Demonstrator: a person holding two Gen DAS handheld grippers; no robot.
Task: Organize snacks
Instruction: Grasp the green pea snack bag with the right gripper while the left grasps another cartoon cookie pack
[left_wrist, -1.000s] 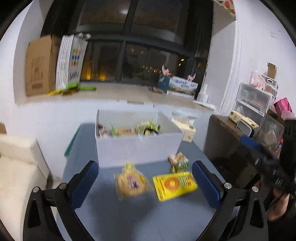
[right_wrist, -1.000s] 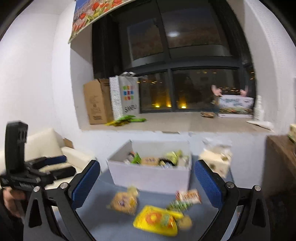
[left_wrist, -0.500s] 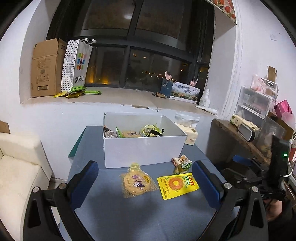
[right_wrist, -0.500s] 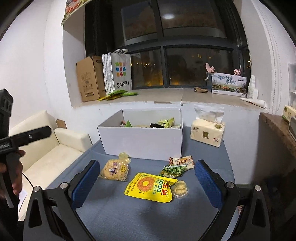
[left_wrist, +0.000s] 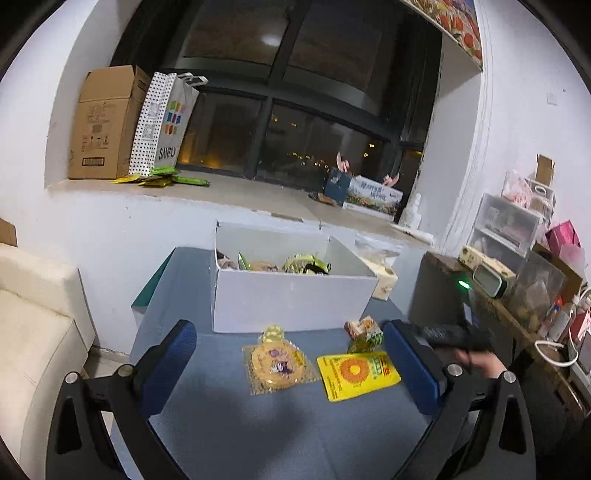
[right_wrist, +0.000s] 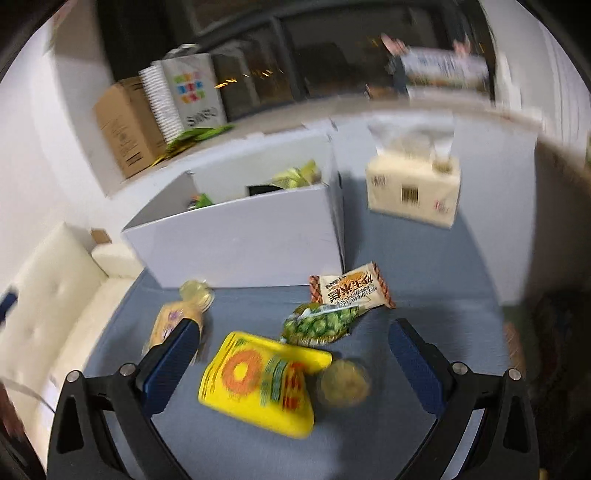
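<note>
A white box (left_wrist: 295, 299) holding several snacks stands on the blue table (left_wrist: 236, 435). In front of it lie a clear cookie packet (left_wrist: 277, 363), a yellow sunflower pouch (left_wrist: 356, 371), a small jelly cup (left_wrist: 272, 331) and two small snack bags (left_wrist: 364, 334). My left gripper (left_wrist: 291, 373) is open and empty above the table. In the right wrist view the yellow pouch (right_wrist: 264, 382), a green snack bag (right_wrist: 319, 325), an orange-white bag (right_wrist: 351, 290) and a jelly cup (right_wrist: 343, 382) lie before my open, empty right gripper (right_wrist: 295, 369), low over them.
A tissue pack (right_wrist: 413, 188) stands right of the white box (right_wrist: 243, 232). A cream sofa (left_wrist: 33, 332) is on the left, a wooden side table (left_wrist: 480, 295) with clutter on the right. A cardboard box (left_wrist: 103, 122) and paper bag (left_wrist: 162, 125) are on the sill.
My right gripper has dropped and moved forward toward the snacks, tilting down; its view is blurred. My left gripper has stayed nearly still. Both remain open.
</note>
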